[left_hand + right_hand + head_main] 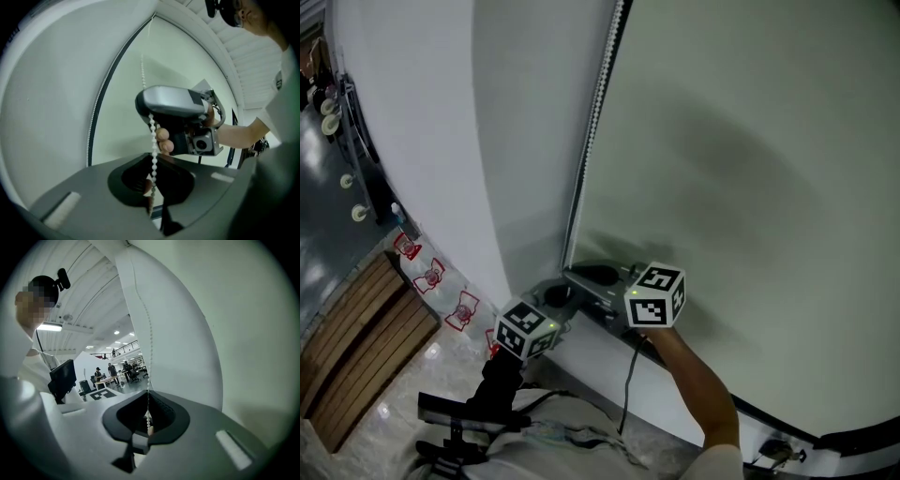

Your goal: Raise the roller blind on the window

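Head view has the roller blind hanging down over the window, its bead chain dropping along the blind's left edge to where both claws meet near the bottom corner. The left gripper is clamped shut on the chain, and the right gripper sits just above it, jaws pinched on the same strand. That chain looks light, limp and slippery between beads, so I'd bite squarely on a bead and pull straight down; the fabric should roll easily.
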`<state>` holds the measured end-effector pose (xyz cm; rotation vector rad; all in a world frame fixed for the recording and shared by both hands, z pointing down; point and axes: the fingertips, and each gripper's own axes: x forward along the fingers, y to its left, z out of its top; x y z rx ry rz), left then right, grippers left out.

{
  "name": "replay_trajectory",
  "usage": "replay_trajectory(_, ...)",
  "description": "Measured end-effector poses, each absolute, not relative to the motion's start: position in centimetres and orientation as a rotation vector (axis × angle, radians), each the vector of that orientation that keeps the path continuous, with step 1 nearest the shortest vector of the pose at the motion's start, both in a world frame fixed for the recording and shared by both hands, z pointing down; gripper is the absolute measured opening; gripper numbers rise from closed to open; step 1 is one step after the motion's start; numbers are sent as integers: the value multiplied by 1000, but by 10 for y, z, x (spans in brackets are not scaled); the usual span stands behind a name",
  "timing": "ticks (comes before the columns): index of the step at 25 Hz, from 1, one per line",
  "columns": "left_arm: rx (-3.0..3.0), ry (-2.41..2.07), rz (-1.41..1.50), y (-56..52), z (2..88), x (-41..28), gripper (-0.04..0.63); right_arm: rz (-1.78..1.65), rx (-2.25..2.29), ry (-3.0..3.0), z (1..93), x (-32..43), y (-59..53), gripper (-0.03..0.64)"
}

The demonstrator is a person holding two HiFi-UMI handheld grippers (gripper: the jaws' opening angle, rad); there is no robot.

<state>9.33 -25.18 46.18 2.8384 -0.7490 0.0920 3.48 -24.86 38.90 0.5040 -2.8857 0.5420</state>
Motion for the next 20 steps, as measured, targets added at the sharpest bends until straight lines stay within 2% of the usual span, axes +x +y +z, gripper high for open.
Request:
replay_trajectory(6, 2839, -755, 91, -252, 464, 92, -2, 528, 487, -2951, 356, 27, -261, 51)
replay_trajectory(20, 2848, -751, 105, -249, 475, 93, -2, 147, 529, -3082, 199, 27, -291, 49)
